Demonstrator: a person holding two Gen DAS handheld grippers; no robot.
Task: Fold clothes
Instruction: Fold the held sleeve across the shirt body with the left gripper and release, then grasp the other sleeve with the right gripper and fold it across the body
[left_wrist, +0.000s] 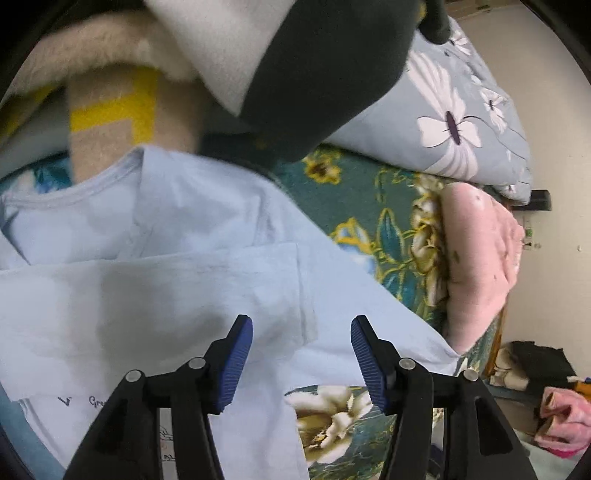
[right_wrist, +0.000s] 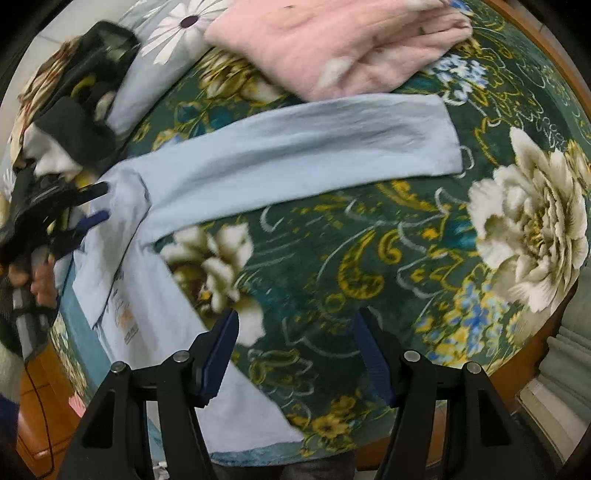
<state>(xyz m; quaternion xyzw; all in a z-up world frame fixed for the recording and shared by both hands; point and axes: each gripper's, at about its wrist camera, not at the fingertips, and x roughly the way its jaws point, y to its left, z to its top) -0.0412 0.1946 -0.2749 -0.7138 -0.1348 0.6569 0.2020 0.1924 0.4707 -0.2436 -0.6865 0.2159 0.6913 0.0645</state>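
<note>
From the left wrist: left gripper (left_wrist: 301, 360) spread wide, ribbed blue pads (left_wrist: 236, 363) holding nothing, poised just above a pale blue cotton T-shirt (left_wrist: 177, 229) with a rib-knit neckline, one sleeve folded flat across the chest, small dark print near the hem. Underneath, a plush teal floral blanket (left_wrist: 369, 206) covering the bed; beyond, a soft pink folded garment (left_wrist: 476, 258), a grey-blue flowered pillow (left_wrist: 461, 110) and a fuzzy beige-and-yellow textile (left_wrist: 118, 114). From the right wrist: right gripper (right_wrist: 297, 354) likewise wide open and empty, over the blanket (right_wrist: 369, 258) beside the shirt's body. Long sleeve (right_wrist: 306, 144) stretched out straight and smooth toward the pink garment (right_wrist: 332, 44); left gripper (right_wrist: 92, 210) at the shirt's (right_wrist: 147, 314) far edge, blurred.
</note>
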